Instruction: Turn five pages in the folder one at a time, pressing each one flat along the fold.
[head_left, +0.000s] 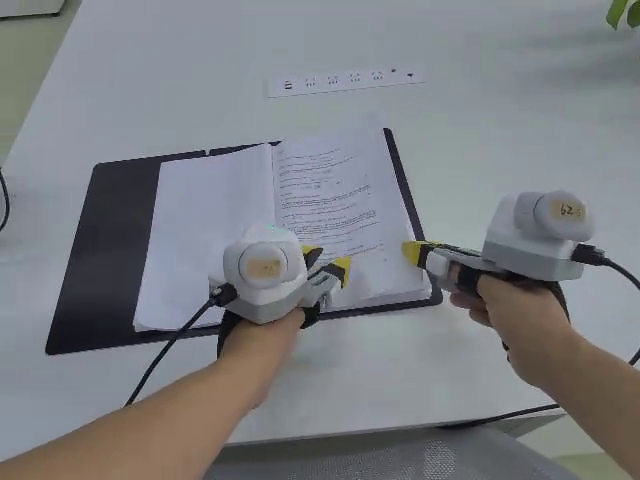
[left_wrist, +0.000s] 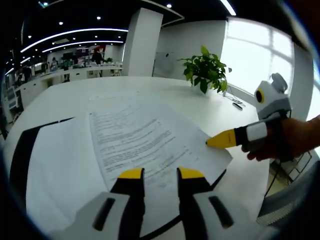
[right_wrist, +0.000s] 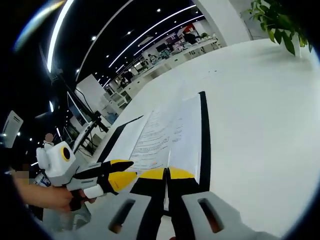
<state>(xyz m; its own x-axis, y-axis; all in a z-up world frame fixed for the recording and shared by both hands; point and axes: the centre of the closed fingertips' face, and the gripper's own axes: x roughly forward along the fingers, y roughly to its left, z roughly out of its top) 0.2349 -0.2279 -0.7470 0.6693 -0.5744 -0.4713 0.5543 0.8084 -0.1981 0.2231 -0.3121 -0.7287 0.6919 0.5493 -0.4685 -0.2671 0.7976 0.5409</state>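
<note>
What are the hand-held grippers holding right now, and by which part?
The left hand-held gripper is open over the page, holding nothing. The right hand-held gripper is closed at the page's right edge; whether a sheet is pinched cannot be told.

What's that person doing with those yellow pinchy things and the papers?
A person holds a gripper in each hand over an open black folder on a white table. The left gripper, jaws open, hovers at the near edge of the pages. The right gripper, jaws shut, points at the right edge of the printed page. Whether it pinches the paper isn't clear.
</note>
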